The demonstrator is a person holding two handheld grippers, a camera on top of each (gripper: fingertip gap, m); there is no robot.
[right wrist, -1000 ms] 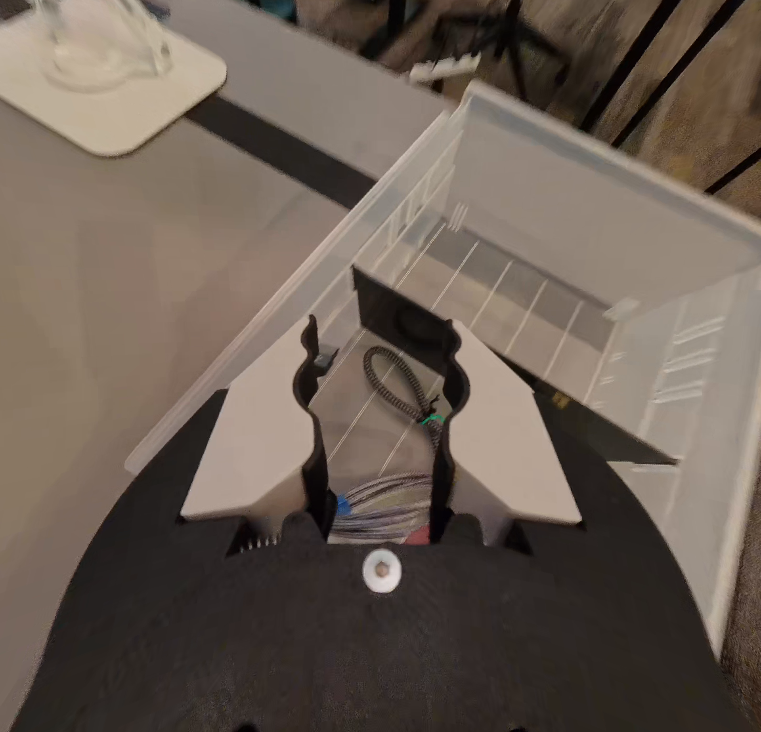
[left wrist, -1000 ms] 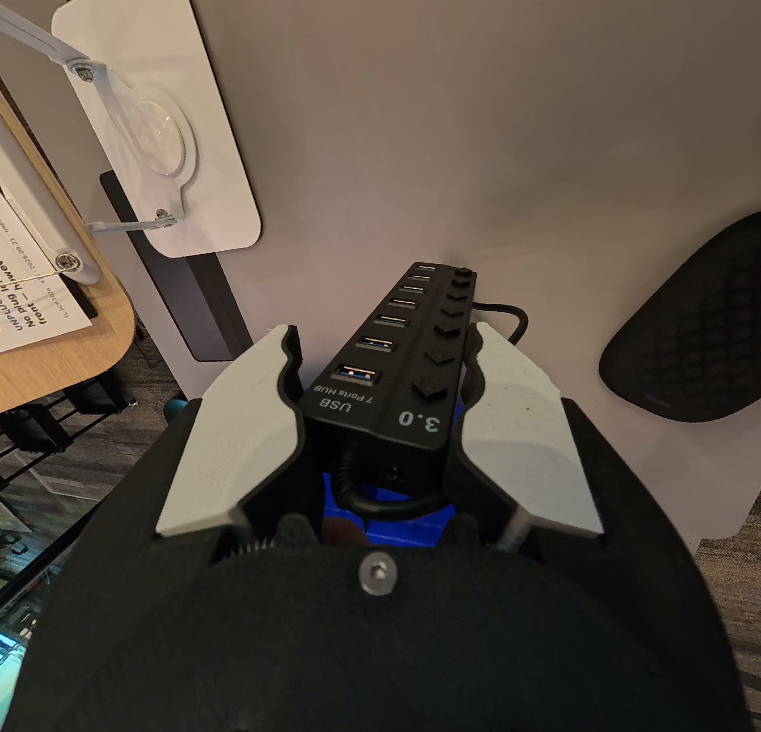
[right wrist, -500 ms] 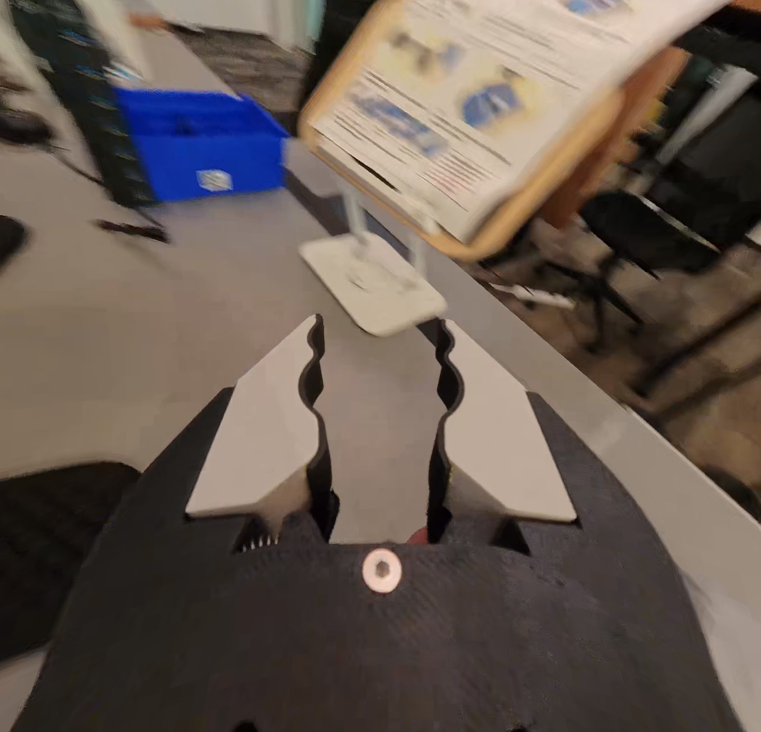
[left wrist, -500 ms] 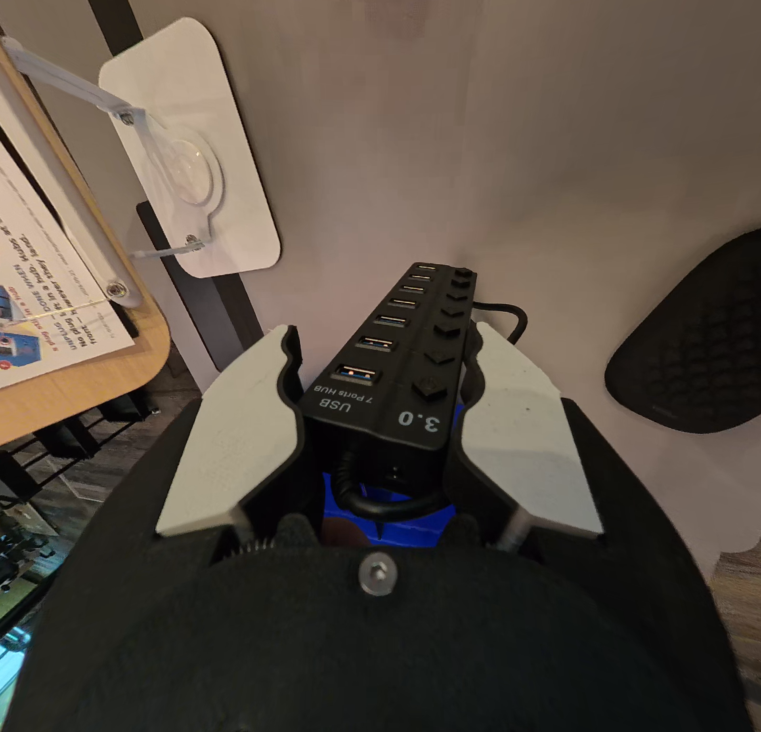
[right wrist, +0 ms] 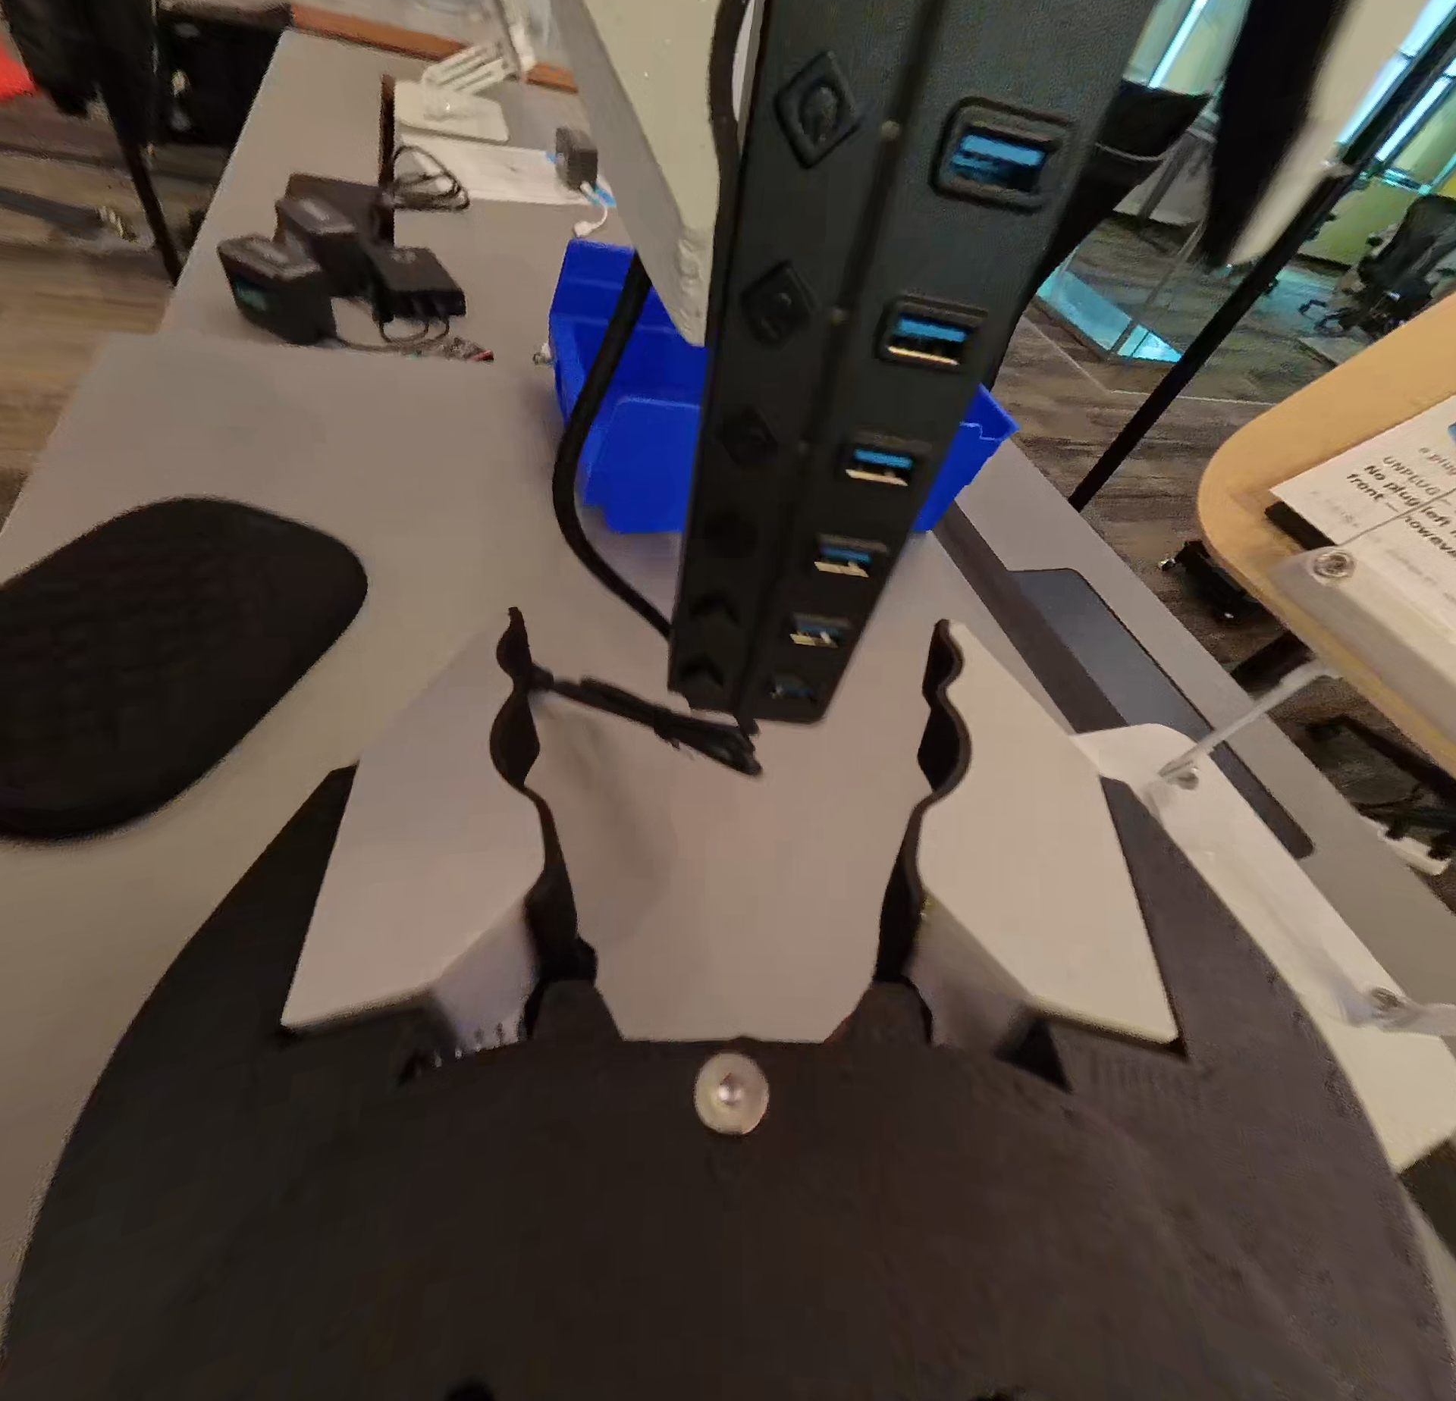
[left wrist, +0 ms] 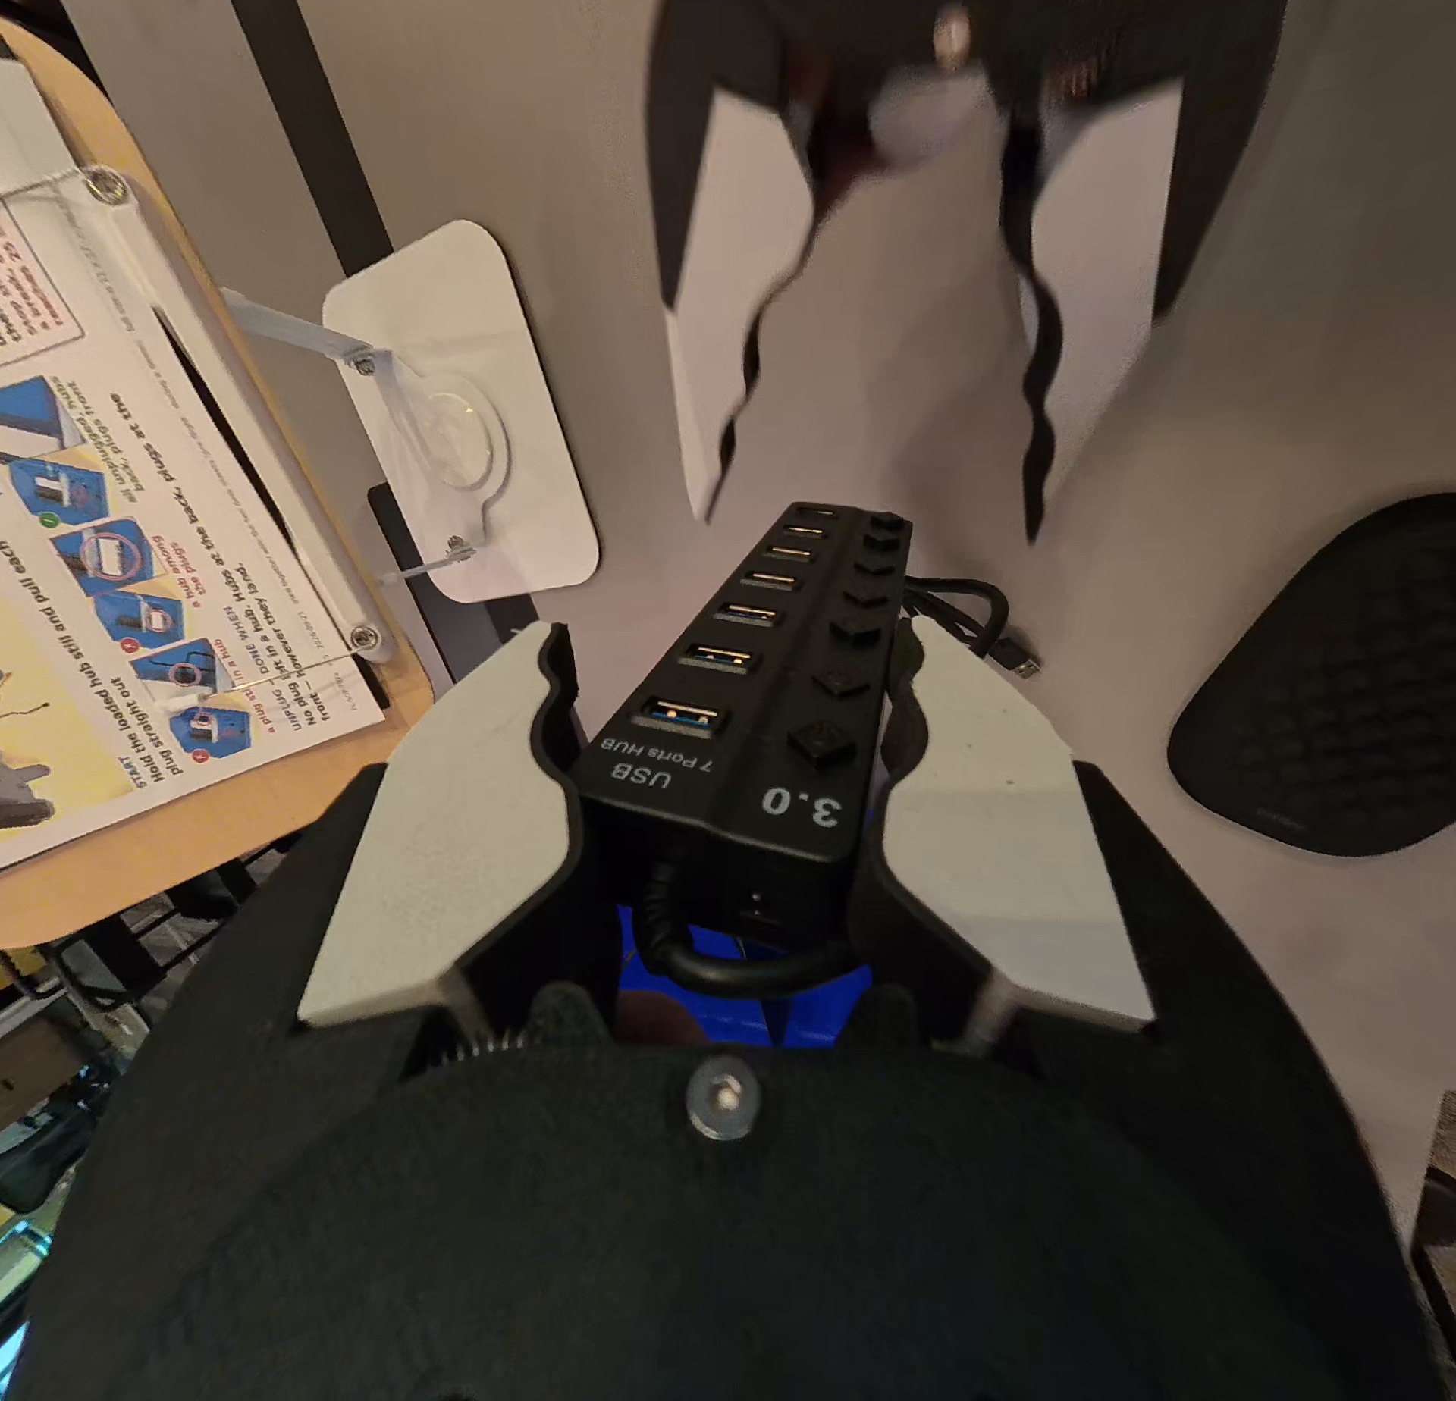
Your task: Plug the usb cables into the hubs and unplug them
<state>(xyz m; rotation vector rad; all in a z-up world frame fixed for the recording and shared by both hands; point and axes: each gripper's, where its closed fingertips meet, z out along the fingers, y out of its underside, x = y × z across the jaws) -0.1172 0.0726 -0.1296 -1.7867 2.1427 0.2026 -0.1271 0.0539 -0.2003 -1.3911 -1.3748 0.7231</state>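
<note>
Left wrist view: left hand-held gripper (left wrist: 729, 701) clamps hub (left wrist: 756, 670); right hand-held gripper (right wrist: 729, 654) gapes, black pad (left wrist: 1331, 678) beside.

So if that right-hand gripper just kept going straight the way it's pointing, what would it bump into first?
Probably the far end of the black USB hub, which lies in line between the open right gripper fingers; the hub's thin black cable looks about as close, depth unclear.

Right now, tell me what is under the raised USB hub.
Under the USB hub held by the left gripper: grey table, the hub's own black cable, and a blue bin, its inside partly hidden by the hub.
</note>
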